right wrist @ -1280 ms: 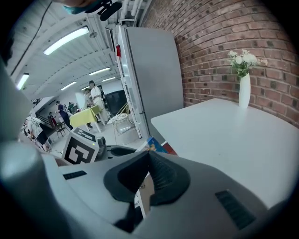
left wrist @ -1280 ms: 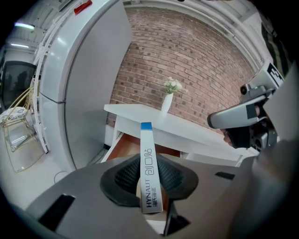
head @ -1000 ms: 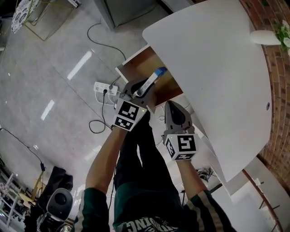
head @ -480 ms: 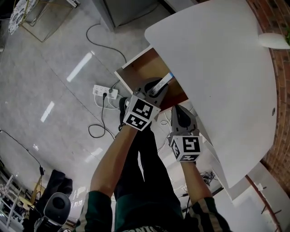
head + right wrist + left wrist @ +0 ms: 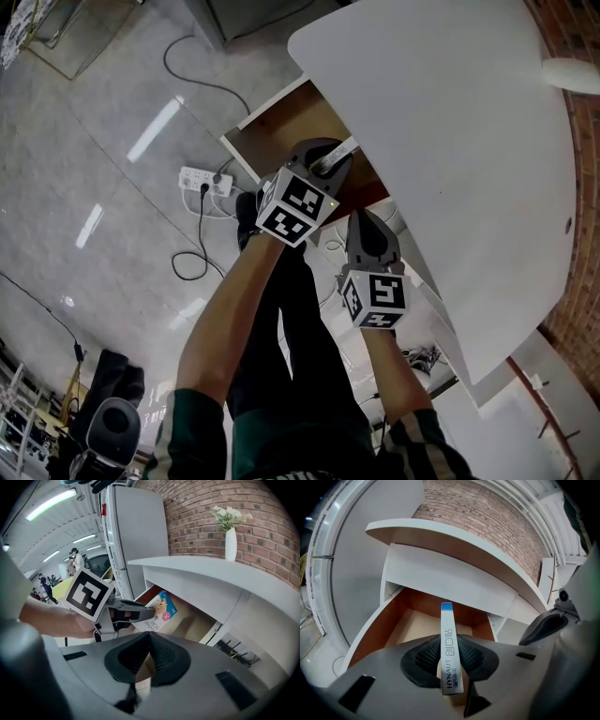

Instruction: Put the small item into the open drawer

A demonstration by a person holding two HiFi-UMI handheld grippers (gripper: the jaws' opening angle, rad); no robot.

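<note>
White desk [image 5: 441, 122] overhangs the open drawer [image 5: 281, 131], upper centre. Your left hand-held gripper [image 5: 330, 161] pinches the slim box [image 5: 449, 648]; your right hand-held gripper [image 5: 150, 639] is pressed together.

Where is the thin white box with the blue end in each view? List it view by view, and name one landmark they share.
Head view: the thin white cardboard box with a blue end is at upper centre, over the drawer.
Left gripper view: the box is at lower centre, edge-on, clamped in the left tongs.
Right gripper view: the box is at centre, broad face showing.
Shared landmark: the open drawer with a brown wooden inside.
</note>
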